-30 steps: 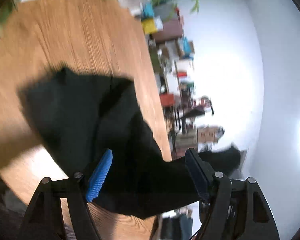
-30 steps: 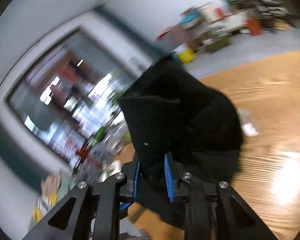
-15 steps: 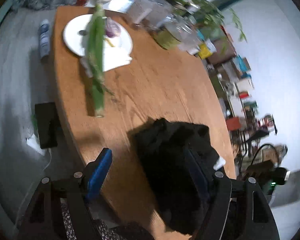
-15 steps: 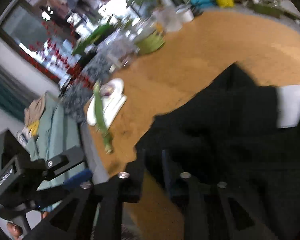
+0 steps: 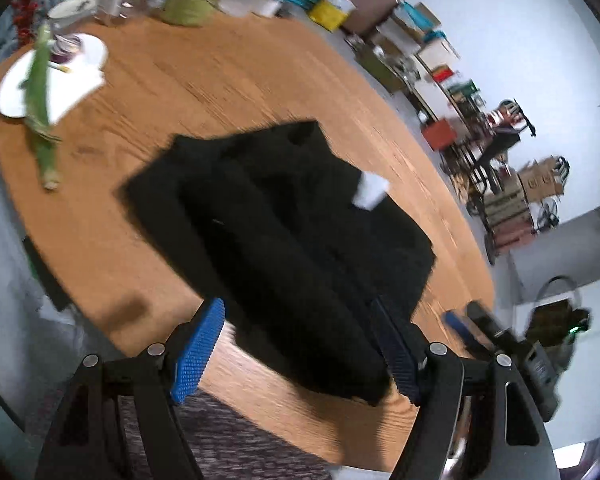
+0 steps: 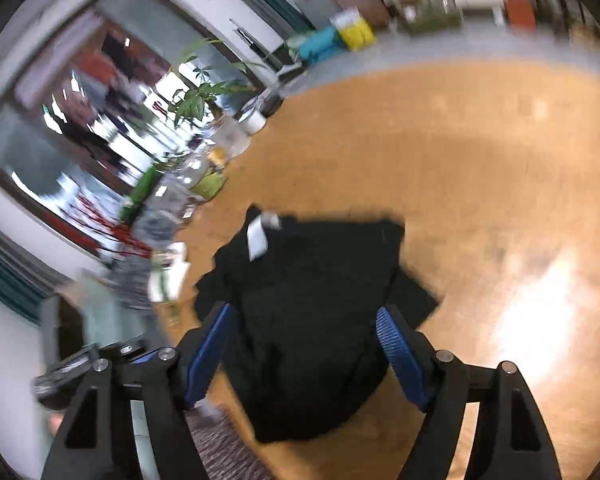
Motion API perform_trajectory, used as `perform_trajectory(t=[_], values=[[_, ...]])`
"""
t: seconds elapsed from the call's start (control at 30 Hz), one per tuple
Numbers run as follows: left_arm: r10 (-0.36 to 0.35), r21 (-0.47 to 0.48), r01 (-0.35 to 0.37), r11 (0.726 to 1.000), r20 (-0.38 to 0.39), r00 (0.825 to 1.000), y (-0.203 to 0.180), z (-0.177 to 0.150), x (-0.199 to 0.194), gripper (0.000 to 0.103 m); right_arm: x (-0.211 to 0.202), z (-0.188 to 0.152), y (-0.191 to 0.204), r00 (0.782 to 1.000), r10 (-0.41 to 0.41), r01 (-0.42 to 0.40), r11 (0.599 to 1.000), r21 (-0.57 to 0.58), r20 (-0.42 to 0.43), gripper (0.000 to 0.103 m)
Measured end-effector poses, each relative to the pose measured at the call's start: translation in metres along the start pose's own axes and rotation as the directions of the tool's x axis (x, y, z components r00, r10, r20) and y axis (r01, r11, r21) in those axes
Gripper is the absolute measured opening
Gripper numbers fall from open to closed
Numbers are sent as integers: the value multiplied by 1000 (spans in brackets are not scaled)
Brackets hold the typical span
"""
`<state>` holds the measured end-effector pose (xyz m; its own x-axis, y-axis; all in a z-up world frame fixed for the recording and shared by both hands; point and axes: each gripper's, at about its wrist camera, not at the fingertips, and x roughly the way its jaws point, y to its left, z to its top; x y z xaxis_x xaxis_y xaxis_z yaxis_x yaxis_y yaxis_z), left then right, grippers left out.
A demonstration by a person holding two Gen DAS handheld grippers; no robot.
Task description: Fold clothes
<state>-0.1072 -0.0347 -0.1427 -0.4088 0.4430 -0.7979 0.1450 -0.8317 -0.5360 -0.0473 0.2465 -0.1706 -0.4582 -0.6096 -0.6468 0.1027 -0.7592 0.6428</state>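
Fingers of the right gripper (image 6: pixel 303 350) had just opened, gripping nothing; the left gripper (image 5: pixel 296 350) gaped empty too. The black garment (image 5: pixel 284 240) lay folded on the table (image 5: pixel 228 80). Next, probably squaring or another fold.

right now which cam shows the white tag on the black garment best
The left wrist view: the white tag sits well lit and unblocked on the black garment, near its far right edge. The right wrist view shows the tag too, but smaller, streaked by blur, at the garment's far left corner.
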Motion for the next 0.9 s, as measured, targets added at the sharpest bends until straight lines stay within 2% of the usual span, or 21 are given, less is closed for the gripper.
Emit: perform_trajectory(t=[0.17,0.3,0.37,0.43,0.47,0.53,0.57,0.6,0.63,0.7,0.77,0.83,0.9], values=[[4,-5,-5,1000,0,1000,-17,0,6,76,30,-21,-26,996,60,-56,996,66,-61,78],[22,22,-23,999,58,998,-32,9,-3,76,63,-31,-27,988,99,-90,992,88,-115,78],[-12,48,8,999,87,996,-40,14,-5,76,68,-31,-28,990,98,-89,992,92,-98,75],[-71,52,68,996,79,994,-42,16,2,76,62,-23,-26,996,81,-79,995,69,-37,71],[-101,42,98,994,69,993,-41,18,8,76,52,-16,-24,998,62,-63,997,41,12,68],[-38,-3,38,999,43,998,-35,19,20,76,38,-2,-14,997,44,-42,998,-45,63,37],[-7,-25,8,1000,29,1000,-32,19,25,76,33,5,-7,997,41,-34,995,-96,73,34],[66,-26,-65,998,24,998,-31,19,30,72,30,9,1,997,39,-28,988,-150,73,28],[176,-18,-175,984,4,984,-26,19,38,54,27,14,11,997,38,-23,977,-210,68,27],[203,-46,-207,977,-82,976,-9,16,54,34,34,22,39,999,37,-32,935,-353,7,28],[201,-60,-208,976,-107,974,3,10,58,28,55,25,60,998,6,-37,886,-463,-68,37],[208,-55,-216,975,-122,970,12,4,60,26,76,21,71,991,-64,-9,838,-546,-114,46],[223,-25,-228,973,-133,966,15,1,59,26,95,16,80,979,-136,15,784,-621,-149,49]])
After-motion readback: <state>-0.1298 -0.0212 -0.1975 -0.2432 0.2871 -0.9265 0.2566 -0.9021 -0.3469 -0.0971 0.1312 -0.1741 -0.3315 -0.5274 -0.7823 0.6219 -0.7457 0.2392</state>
